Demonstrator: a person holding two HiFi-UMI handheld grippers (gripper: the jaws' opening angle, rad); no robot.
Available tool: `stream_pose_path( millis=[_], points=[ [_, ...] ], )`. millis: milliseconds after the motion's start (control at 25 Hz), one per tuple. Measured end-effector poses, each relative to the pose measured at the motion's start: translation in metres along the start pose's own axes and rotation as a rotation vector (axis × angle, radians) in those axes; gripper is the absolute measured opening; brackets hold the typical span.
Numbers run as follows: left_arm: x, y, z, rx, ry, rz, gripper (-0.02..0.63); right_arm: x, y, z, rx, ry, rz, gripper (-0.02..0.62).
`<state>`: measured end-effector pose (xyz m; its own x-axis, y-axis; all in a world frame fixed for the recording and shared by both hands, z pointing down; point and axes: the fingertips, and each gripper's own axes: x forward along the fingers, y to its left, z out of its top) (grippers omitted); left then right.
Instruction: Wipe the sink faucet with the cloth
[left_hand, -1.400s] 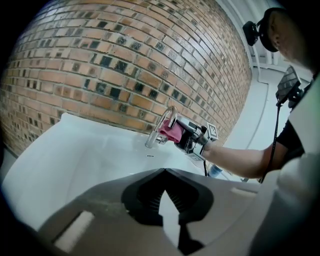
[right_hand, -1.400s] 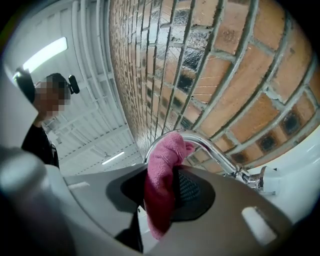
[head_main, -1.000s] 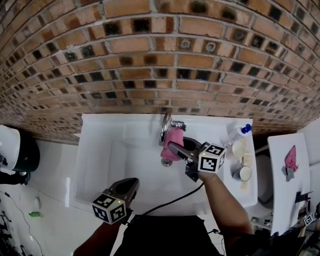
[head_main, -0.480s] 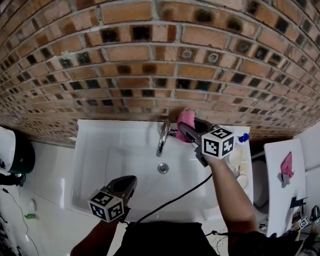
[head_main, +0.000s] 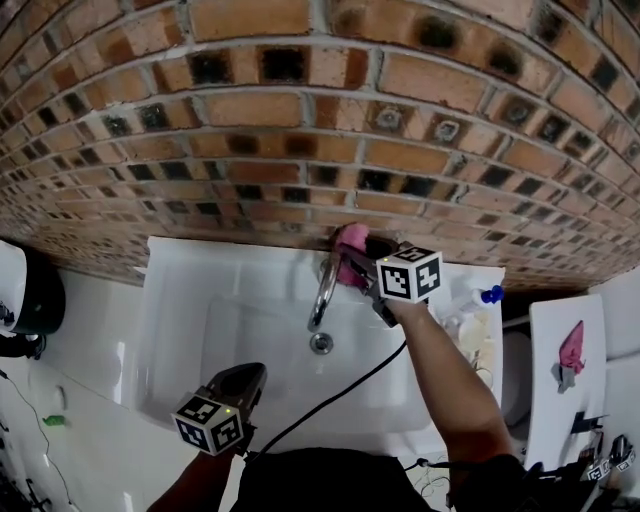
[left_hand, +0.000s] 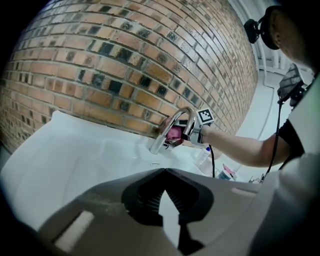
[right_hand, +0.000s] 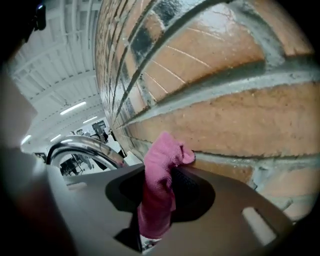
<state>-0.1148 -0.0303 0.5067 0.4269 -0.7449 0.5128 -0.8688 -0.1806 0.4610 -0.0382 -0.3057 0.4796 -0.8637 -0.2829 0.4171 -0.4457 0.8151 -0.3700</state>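
Observation:
A chrome faucet (head_main: 321, 288) arches over the white sink (head_main: 180, 330). My right gripper (head_main: 357, 264) is shut on a pink cloth (head_main: 350, 250), held at the faucet's base against the brick wall. In the right gripper view the cloth (right_hand: 161, 172) sticks up between the jaws, its top touching the mortar line, with the faucet's curve (right_hand: 85, 146) to the left. My left gripper (head_main: 240, 385) hangs over the sink's front edge, shut and holding nothing. From the left gripper view (left_hand: 165, 172) the faucet (left_hand: 172, 125) and cloth (left_hand: 174, 134) lie far ahead.
The brick wall (head_main: 300, 130) rises right behind the faucet. A drain (head_main: 321, 343) sits under the spout. On the sink's right ledge lies a bottle with a blue cap (head_main: 476, 297). A white surface at far right carries a pink item (head_main: 571, 352).
My right gripper carried the cloth from in front of the spout, over the basin, up and back to the faucet's base by the wall. The left gripper stayed near the front edge.

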Motion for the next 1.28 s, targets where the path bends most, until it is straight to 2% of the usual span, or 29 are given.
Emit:
stream_pose_path(
  millis=[120, 280, 440, 640, 840, 1080, 1280],
  points=[
    [0.004, 0.004, 0.003, -0.005, 0.005, 0.002, 0.006, 0.007, 0.001, 0.001, 0.108, -0.040, 0.050, 0.123],
    [0.009, 0.004, 0.003, -0.004, 0.014, -0.010, 0.006, 0.008, 0.002, 0.007, 0.191, -0.089, 0.084, 0.121],
    [0.010, 0.003, 0.003, -0.005, 0.014, -0.022, 0.006, 0.005, 0.009, 0.011, 0.249, -0.086, 0.118, 0.117],
    [0.004, 0.001, 0.003, 0.003, 0.006, -0.037, 0.006, -0.003, 0.016, 0.019, 0.272, -0.109, 0.101, 0.107],
    [-0.003, 0.000, -0.001, 0.017, 0.002, -0.056, 0.006, -0.015, 0.037, 0.048, 0.220, -0.185, 0.117, 0.106],
    [-0.018, 0.002, -0.002, 0.021, -0.020, -0.062, 0.006, -0.009, 0.059, 0.062, 0.091, -0.117, 0.110, 0.107],
    [-0.031, 0.005, -0.004, 0.021, -0.040, -0.061, 0.006, -0.009, 0.072, 0.065, -0.008, -0.085, 0.071, 0.107]
  ],
)
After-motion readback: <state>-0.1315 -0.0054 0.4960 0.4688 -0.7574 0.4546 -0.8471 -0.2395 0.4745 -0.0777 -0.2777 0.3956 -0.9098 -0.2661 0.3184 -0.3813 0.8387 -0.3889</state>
